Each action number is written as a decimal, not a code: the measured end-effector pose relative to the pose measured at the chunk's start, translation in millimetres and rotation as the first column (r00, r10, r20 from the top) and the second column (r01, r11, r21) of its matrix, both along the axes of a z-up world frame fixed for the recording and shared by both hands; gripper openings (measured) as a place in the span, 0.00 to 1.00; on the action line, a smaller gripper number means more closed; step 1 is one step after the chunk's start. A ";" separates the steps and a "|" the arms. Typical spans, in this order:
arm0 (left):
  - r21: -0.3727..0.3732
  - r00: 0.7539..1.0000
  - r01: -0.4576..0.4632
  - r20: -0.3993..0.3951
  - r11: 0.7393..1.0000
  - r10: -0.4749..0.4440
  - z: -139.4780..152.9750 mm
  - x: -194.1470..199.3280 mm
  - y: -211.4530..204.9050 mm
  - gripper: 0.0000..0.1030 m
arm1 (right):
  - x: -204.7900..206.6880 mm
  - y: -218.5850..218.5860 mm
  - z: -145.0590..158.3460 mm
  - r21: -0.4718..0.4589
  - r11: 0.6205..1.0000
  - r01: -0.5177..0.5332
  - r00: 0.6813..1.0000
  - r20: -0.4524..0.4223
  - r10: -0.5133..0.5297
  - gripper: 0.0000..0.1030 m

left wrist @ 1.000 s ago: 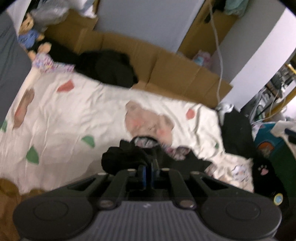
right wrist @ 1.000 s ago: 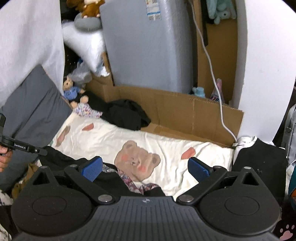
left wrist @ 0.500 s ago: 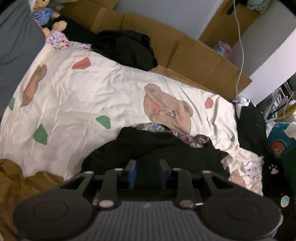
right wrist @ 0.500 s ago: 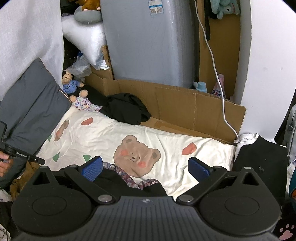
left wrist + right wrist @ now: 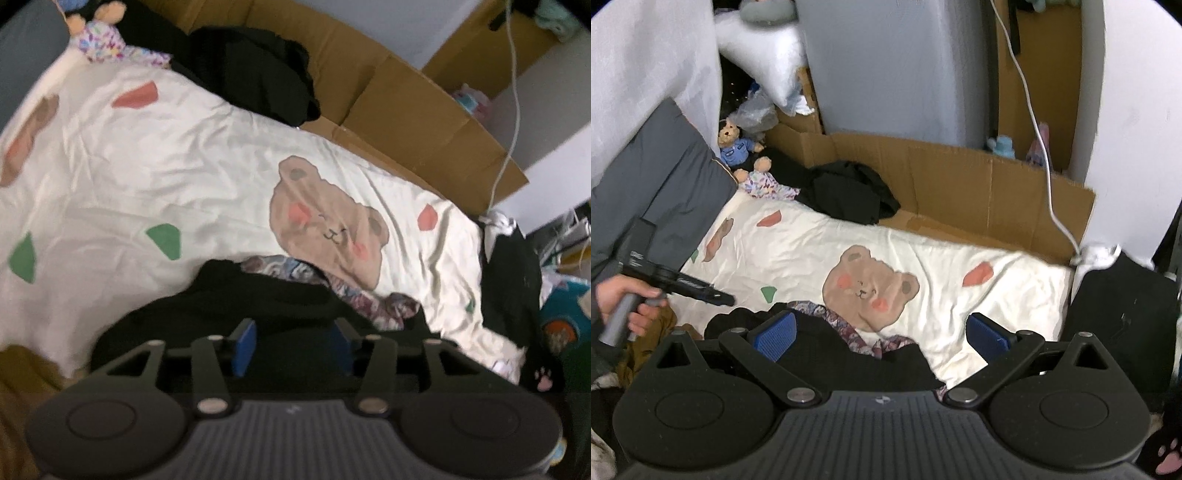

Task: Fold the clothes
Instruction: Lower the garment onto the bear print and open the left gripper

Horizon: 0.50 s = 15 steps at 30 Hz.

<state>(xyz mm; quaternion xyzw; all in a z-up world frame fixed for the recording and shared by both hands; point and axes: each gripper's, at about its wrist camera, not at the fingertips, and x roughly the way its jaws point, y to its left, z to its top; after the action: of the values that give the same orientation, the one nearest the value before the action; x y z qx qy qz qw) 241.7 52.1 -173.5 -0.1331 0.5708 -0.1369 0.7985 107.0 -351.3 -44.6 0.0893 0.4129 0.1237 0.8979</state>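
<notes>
The black garment (image 5: 258, 310) lies crumpled on the bear-print sheet (image 5: 147, 177), directly under and ahead of the left claw (image 5: 291, 347), with a flowery cloth (image 5: 354, 295) poking out just beyond it. The left claw's jaws have just been opening and stand about half apart, black fabric between them but not pinched. It tilts steeply down, gripped by a hand (image 5: 624, 299). The right claw (image 5: 882, 332) gapes wide over the same garment's near edge, holding nothing.
</notes>
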 end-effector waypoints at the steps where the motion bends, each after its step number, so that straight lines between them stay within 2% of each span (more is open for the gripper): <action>1: 0.000 1.000 -0.002 -0.005 1.000 0.002 -3.9 3.4 -4.9 0.49 | 1.4 -2.8 -1.4 0.025 1.000 0.011 1.000 -0.015 -0.011 0.98; 5: 0.005 1.000 -0.017 -0.019 1.000 0.017 -16.5 13.4 -21.1 0.50 | 4.0 -7.7 -6.0 0.054 0.998 0.012 1.000 -0.027 -0.011 0.98; 8: 0.017 0.999 -0.046 -0.024 0.999 0.046 -23.4 18.5 -25.4 0.52 | 11.9 -10.8 -15.2 0.037 0.999 -0.004 1.000 -0.015 0.005 0.98; 11: 0.031 0.997 -0.074 -0.028 0.997 0.075 -29.2 24.2 -27.9 0.53 | 25.4 -13.5 -27.8 0.013 1.000 -0.027 1.000 -0.006 0.027 0.98; 15: 0.044 0.994 -0.105 -0.032 0.993 0.107 -34.7 34.8 -30.9 0.54 | 42.4 -23.9 -51.6 0.054 0.998 -0.015 1.000 -0.011 0.016 0.98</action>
<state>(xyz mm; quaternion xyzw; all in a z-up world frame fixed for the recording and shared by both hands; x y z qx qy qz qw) 276.5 21.2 -208.2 -0.1484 0.5794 -0.0799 0.7974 149.5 -375.2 -96.2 0.1111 0.4152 0.1413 0.8918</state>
